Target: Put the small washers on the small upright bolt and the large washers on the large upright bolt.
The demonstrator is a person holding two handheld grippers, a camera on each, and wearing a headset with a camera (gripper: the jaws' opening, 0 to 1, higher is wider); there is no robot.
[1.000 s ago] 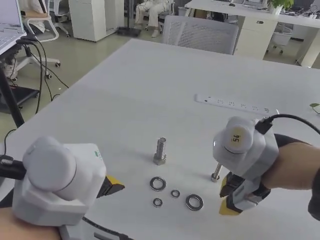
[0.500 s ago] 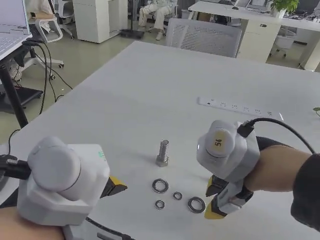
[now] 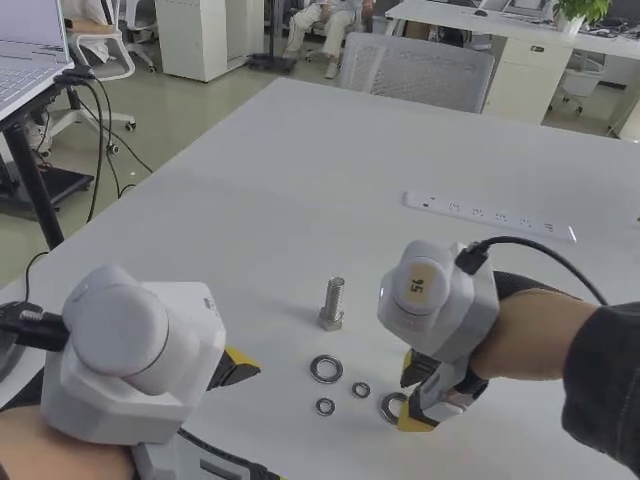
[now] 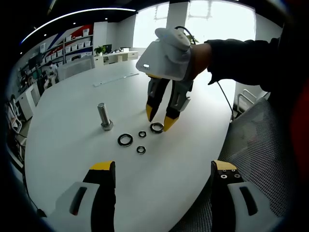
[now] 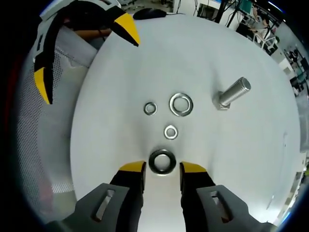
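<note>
The large upright bolt [image 3: 333, 303] [image 4: 103, 116] [image 5: 231, 93] stands on the white table. In front of it lie a large washer [image 3: 326, 369] [image 5: 181, 104] and two small washers [image 3: 361, 390] [image 3: 325, 406]. A second large washer [image 3: 390, 405] [image 5: 162, 161] lies flat between the jaws of my right gripper [image 3: 410, 412] [image 5: 162, 169] [image 4: 158, 118], which is open and straddles it closely, tips down at the table. My left gripper [image 4: 163, 166] [image 3: 238, 368] hovers open at the near left, empty. The right gripper's body hides the small bolt.
A white power strip [image 3: 490, 215] lies across the table behind the bolt. A grey mesh chair [image 3: 415, 70] stands at the far edge. A laptop [image 3: 25, 50] on a stand with cables is off the table's left side.
My right gripper has moved left from beside the small bolt and lowered over the nearest large washer, now covering the small bolt. The left gripper has stayed roughly put.
</note>
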